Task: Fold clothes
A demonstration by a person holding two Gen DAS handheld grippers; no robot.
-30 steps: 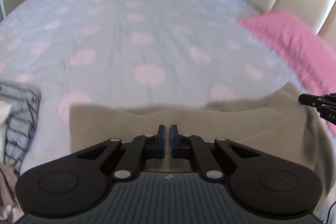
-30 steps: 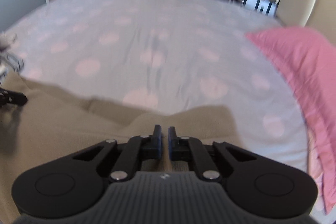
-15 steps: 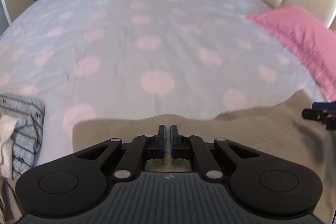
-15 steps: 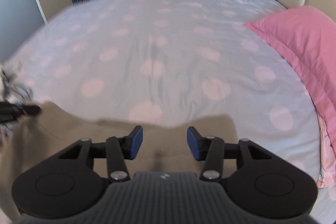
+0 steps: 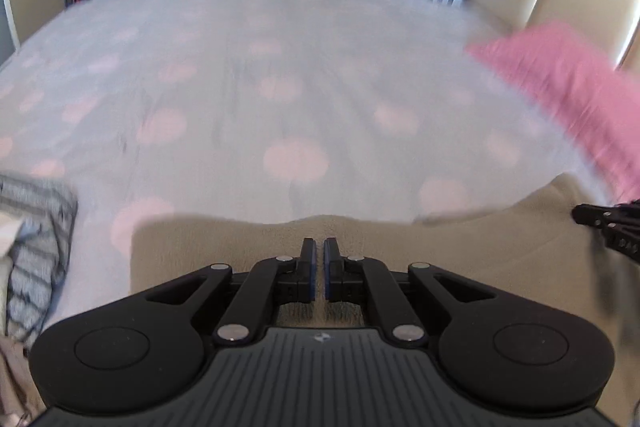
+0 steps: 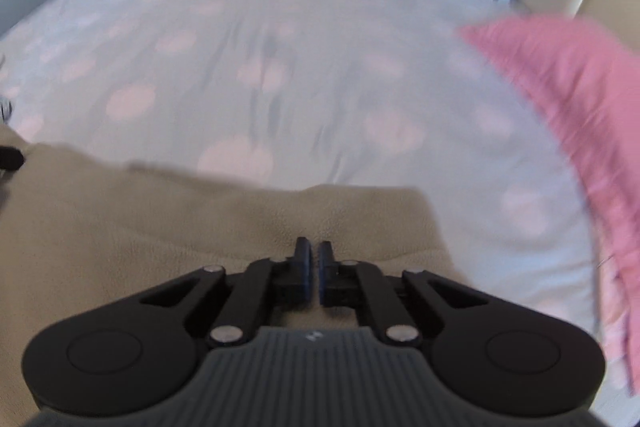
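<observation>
Beige garment (image 5: 460, 247) stretched across the near edge of the bed (image 5: 280, 87)

Both grippers pointed level along the bed: left gripper (image 5: 316, 267) pinched narrow on the garment's near-left part, right gripper (image 6: 313, 269) pinched on its right. Pink pillow (image 6: 568, 83) lay off right, striped clothes (image 5: 32, 227) left.
</observation>
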